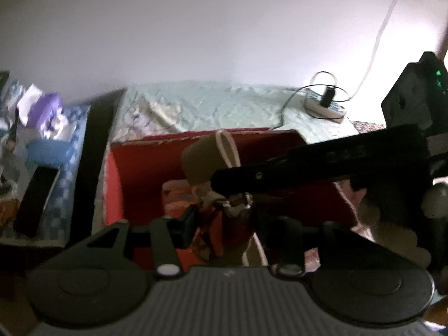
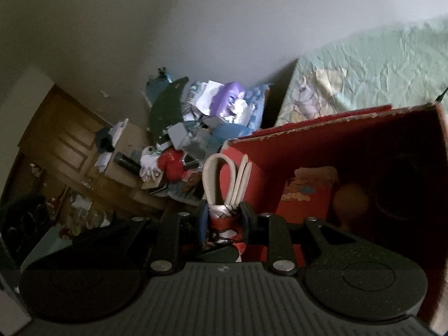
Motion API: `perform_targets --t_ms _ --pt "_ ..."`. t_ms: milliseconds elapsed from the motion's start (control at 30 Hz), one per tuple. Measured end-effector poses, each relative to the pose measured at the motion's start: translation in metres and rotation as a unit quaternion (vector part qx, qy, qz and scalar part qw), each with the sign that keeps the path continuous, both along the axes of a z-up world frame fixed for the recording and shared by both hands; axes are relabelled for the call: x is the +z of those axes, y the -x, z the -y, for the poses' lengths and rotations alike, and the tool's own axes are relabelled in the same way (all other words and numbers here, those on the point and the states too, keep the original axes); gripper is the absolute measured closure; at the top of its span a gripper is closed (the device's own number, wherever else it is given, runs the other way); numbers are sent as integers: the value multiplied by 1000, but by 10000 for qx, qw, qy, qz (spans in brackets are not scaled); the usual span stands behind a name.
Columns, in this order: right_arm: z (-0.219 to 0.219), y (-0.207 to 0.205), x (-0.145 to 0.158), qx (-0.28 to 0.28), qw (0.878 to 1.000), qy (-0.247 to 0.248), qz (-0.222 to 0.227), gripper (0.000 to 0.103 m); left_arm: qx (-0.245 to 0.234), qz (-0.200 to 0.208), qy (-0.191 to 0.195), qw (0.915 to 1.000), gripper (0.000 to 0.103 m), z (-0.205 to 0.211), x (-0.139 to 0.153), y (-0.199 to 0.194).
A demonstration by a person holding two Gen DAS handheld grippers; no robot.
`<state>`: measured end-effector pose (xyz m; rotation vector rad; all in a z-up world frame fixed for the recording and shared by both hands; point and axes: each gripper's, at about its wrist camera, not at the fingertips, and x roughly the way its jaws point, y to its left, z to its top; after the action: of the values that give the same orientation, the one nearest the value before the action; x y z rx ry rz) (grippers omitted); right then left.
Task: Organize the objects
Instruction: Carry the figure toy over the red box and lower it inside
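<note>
Left wrist: dim room, white wall (image 1: 196,28), bed with a pale green cover (image 1: 224,106), power strip (image 1: 326,106) on it with a cable up the wall. A cluttered side surface with blue cloth (image 1: 70,145) sits off to the left. A red box (image 1: 145,168), open at the top, stands just ahead. The left gripper (image 1: 221,210) is low inside the box mouth; its left pad (image 1: 187,224) is visible, the right is hidden behind the other gripper's black body (image 1: 322,165) crossing in front. Something pale and crumpled sits where the fingertips meet, but blur leaves it unclear whether the left gripper is gripping or not. A tan roll with a white strap (image 1: 212,154) rises just behind the crossing arm.

Right wrist: same wall, a wooden door (image 2: 64,145) to the left, a junk pile (image 2: 196,128) by the bed. The right gripper (image 2: 224,218) is narrow, clamped on a red-and-white patterned item (image 2: 224,224) with white strap loops (image 2: 226,179) standing up from it, at the box's left wall (image 2: 252,154). Printed cartons (image 2: 305,196) and a round tan object (image 2: 350,198) lie inside the box.

Risks: both grippers crowd the same spot, so a collision could knock the grip loose. The loops could snag on the box rim during lowering. Low light and blur make the release point hard to judge.
</note>
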<state>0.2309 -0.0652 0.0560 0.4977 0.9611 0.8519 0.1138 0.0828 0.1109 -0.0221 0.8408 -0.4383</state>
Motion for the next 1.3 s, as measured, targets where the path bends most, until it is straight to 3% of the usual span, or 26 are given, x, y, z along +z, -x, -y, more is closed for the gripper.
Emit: perform_targets --t_ms 267,433,567,700,833,1000,1300 --pt "-33 -32 -35 31 9979 107 -644 78 320 -203 -206 9991 63 -17 -19 -24" --pt "-47 -46 -54 -77 9946 554 -869 78 537 -400 -304 9973 65 -26 -34 -38" --pt "-53 -54 -67 18 9910 445 -1259 78 607 -526 -304 9963 65 -33 -44 -41" --pt "-62 -53 -62 215 9923 546 -1094 76 643 -615 -277 9956 66 -37 -49 -41" --pt "-62 -58 -67 267 9911 376 -1250 74 639 -592 -351 9956 66 -35 -49 -41" --pt "-50 -62 -74 -55 9890 93 -1477 74 606 -579 -417 9956 65 -30 -51 -42" --pt "-43 -57 -72 -359 9905 219 -1306 71 532 -459 -805 9943 59 -11 -57 -41"
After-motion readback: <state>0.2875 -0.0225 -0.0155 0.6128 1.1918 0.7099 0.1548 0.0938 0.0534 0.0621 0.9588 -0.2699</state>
